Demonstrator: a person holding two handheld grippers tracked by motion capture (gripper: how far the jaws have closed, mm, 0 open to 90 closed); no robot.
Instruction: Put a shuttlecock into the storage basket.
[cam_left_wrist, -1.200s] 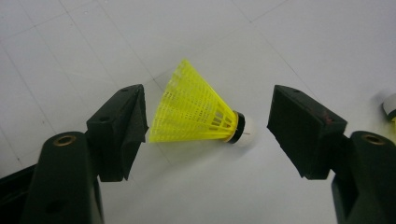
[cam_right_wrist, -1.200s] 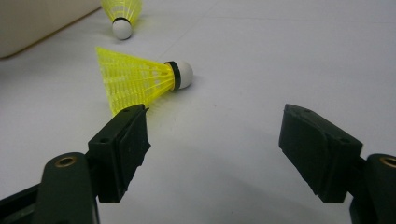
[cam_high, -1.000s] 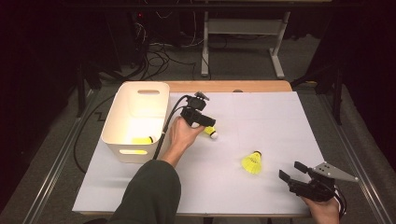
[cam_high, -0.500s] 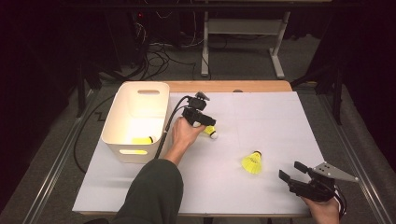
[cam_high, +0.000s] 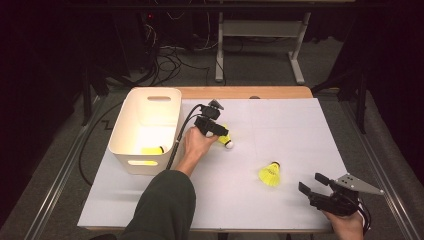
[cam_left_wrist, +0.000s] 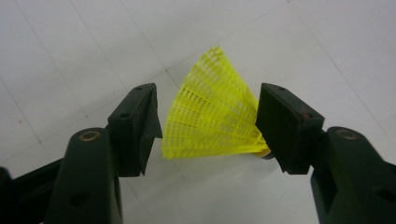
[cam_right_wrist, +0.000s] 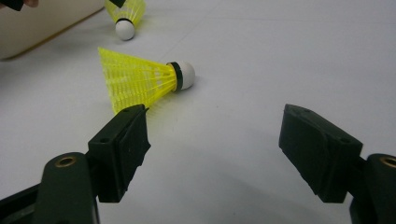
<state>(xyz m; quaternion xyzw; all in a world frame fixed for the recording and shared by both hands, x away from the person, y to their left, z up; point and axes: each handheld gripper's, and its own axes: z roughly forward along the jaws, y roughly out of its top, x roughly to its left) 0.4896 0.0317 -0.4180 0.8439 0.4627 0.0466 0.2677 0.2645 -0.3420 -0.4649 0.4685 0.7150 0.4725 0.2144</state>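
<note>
Now | left gripper (cam_high: 223, 136) closing: jaws have just been narrowing around the yellow shuttlecock (cam_left_wrist: 217, 109), lying on white paper (cam_high: 280, 125) beside the bin (cam_high: 131, 125), pads not yet pressing | right gripper (cam_high: 315, 186) resting wide, holding nothing.

The shuttlecock (cam_left_wrist: 212, 112) has a yellow plastic mesh skirt; the bin (cam_high: 131, 131) is smooth plastic.

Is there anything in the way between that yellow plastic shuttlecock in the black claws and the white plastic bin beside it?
Nothing visible. The yellow plastic shuttlecock sits between the left gripper jaws, which have just been closing on it. The white plastic bin stands just beside that hand, open-topped, with bare white table around them.
</note>
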